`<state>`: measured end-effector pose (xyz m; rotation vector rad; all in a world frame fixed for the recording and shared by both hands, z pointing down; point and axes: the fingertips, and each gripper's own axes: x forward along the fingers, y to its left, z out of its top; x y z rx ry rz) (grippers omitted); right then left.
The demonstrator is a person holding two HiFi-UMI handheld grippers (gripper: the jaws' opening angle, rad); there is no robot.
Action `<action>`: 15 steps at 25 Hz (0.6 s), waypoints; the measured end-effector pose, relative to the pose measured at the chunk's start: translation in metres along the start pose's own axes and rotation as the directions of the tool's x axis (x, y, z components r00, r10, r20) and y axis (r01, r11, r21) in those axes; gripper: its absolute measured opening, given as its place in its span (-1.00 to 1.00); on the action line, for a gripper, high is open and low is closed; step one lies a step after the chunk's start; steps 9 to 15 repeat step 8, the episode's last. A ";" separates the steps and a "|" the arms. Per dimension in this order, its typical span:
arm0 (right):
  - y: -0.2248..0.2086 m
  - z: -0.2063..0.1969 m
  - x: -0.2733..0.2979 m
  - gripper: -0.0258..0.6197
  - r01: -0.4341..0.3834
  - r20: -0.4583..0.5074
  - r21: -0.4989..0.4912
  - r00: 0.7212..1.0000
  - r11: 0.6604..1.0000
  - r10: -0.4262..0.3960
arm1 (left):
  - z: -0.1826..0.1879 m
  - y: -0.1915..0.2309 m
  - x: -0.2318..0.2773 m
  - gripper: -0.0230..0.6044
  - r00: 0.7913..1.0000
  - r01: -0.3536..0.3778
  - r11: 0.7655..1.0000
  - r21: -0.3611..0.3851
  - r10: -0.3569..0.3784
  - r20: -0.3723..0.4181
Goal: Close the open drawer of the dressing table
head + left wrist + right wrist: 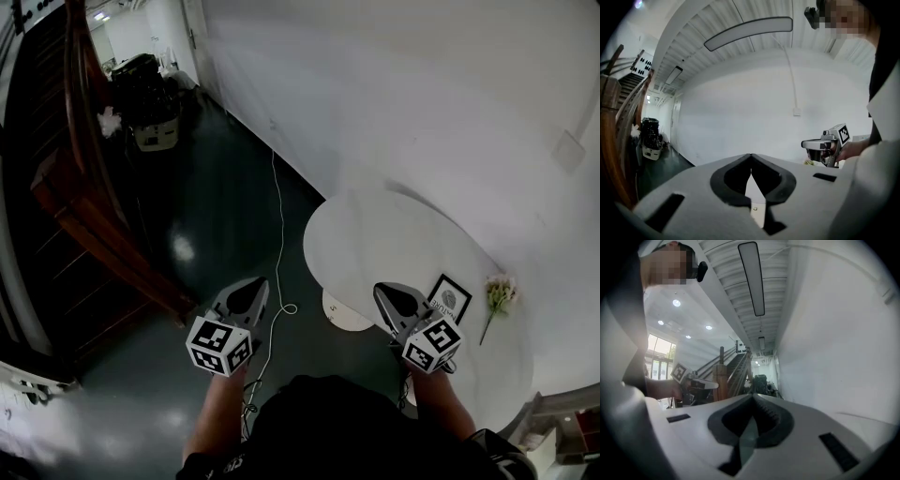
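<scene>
The white oval dressing table (375, 239) stands against the white wall at the right of the head view. A white rounded part (349, 315) juts out from under its near edge; it looks like the open drawer. My left gripper (247, 294) hangs over the dark floor, left of the table, with its jaws shut and empty (751, 157). My right gripper (392, 298) is above the table's near edge, just right of the jutting part, also shut on nothing (752, 398). Each gripper view looks up at wall and ceiling and shows neither table nor drawer.
A small framed picture (450, 297) and a sprig of pale flowers (499, 294) lie on the table top. A white cable (278, 234) runs across the floor. A wooden staircase (84, 216) fills the left side, with dark equipment (145, 89) further back.
</scene>
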<state>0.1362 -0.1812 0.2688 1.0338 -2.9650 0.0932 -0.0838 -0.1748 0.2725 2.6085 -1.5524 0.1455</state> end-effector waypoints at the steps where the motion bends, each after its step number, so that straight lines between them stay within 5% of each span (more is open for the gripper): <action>1: -0.001 0.000 -0.001 -0.91 0.004 -0.004 -0.005 1.000 1.000 -0.004 | 0.001 0.001 0.000 -0.90 1.000 -0.001 1.000 0.001 0.001 0.003; 15: 0.002 -0.004 0.005 -0.91 -0.009 -0.010 -0.011 1.000 1.000 0.009 | -0.008 0.005 0.001 -0.90 1.000 -0.006 1.000 -0.025 0.006 -0.002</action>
